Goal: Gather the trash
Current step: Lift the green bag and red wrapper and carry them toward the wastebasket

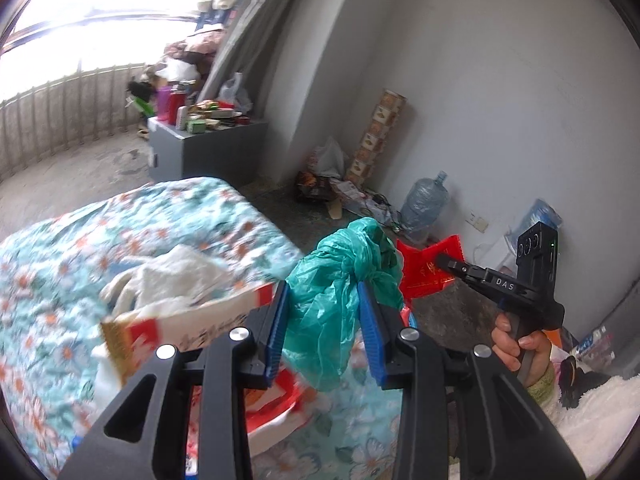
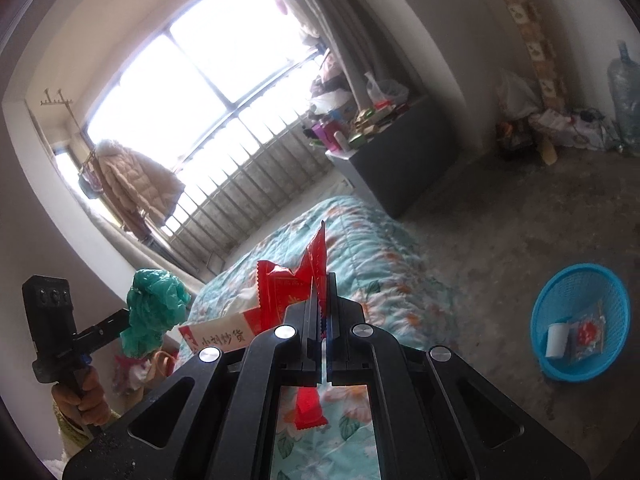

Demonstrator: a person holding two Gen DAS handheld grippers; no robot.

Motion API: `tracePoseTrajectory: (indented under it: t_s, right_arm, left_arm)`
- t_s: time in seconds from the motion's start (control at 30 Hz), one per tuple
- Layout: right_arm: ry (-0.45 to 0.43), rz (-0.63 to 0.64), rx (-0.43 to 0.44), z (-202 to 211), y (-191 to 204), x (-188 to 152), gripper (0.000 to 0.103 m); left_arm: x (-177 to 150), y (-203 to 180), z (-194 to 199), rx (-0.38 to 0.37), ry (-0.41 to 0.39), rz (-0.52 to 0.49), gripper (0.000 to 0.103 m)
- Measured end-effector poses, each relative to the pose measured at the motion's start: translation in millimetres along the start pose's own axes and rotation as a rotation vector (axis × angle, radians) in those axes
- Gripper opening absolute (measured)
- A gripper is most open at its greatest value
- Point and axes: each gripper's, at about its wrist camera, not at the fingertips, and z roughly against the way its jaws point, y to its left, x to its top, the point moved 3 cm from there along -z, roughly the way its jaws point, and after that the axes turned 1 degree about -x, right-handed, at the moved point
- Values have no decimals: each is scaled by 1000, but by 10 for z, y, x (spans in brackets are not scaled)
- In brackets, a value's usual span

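Observation:
My left gripper [image 1: 324, 300] is shut on a crumpled green plastic bag [image 1: 340, 280], whose bulk bulges above and hangs below the blue pads; in the right wrist view the same green bag [image 2: 154, 308] shows at the left, in the gripper a hand holds. My right gripper [image 2: 322, 280] is shut on a red foil wrapper [image 2: 296, 280]; the wrapper's tail [image 2: 308, 408] hangs under the fingers. In the left wrist view that red wrapper [image 1: 424, 270] sits at the tip of the right gripper [image 1: 444, 259]. A blue basket [image 2: 548, 308] on the floor at the right holds some trash.
A floral quilt [image 1: 132, 220] covers the bed below both grippers. On it lie a white-and-red carton [image 1: 192, 324] with white paper. A grey cabinet [image 2: 404, 160] crowded with items stands by the window. A water jug [image 1: 424, 200] and clutter line the far wall.

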Motion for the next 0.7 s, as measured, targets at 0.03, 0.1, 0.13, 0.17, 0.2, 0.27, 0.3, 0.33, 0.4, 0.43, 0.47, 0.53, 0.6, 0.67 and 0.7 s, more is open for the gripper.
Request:
tracePoseTrajectory:
  t_s: [0.03, 0.1, 0.13, 0.17, 0.2, 0.27, 0.3, 0.33, 0.4, 0.43, 0.47, 0.53, 0.6, 0.67, 0.7]
  right_arm:
    - [-24, -17, -17, 71, -98, 44, 0]
    - [-62, -45, -50, 185, -270, 110, 0]
    - [-85, -64, -72, 254, -385, 144, 0]
    - [-106, -82, -97, 319, -502, 170, 0]
    - [-124, -98, -122, 380, -606, 190, 0]
    - [-159, -142, -182, 498, -875, 215, 0]
    - [-177, -168, -221, 555, -1029, 220, 0]
    - [-189, -186, -255, 590, -1144, 218, 0]
    - [-211, -223, -327, 671, -1412, 181, 0]
    - [-218, -248, -364, 699, -1562, 153, 0]
    - [-218, -271, -395, 715, -1701, 120, 0]
    - [-206, -327, -438, 711, -1990, 34, 0]
    - [-184, -379, -471, 676, -2260, -70, 0]
    - [-153, -435, -501, 582, -2525, -179, 0]
    - [-134, -461, -514, 520, -2652, -221, 0]
  left_arm:
    - [70, -77, -89, -7, 12, -18, 33]
    - [219, -245, -316, -22, 42, -60, 33]
    - [294, -335, -451, -31, 63, -78, 33]
    - [351, -399, -554, -38, 80, -89, 33]
    - [426, -506, -726, -49, 110, -107, 33]
    - [527, -672, -1007, -58, 154, -136, 33]
    - [578, -784, -1198, -64, 185, -154, 33]
    - [616, -876, -1364, -70, 211, -170, 33]
    - [670, -1081, -1745, -79, 268, -207, 33]
    - [678, -1213, -1931, -76, 294, -229, 33]
    - [678, -1339, -2114, -72, 318, -250, 33]
    - [652, -1594, -2525, -62, 375, -291, 33]
    - [578, -1800, -2949, -60, 437, -299, 33]
    - [479, -1935, -3343, -63, 502, -293, 33]
    - [413, -2005, -3568, -63, 534, -290, 33]
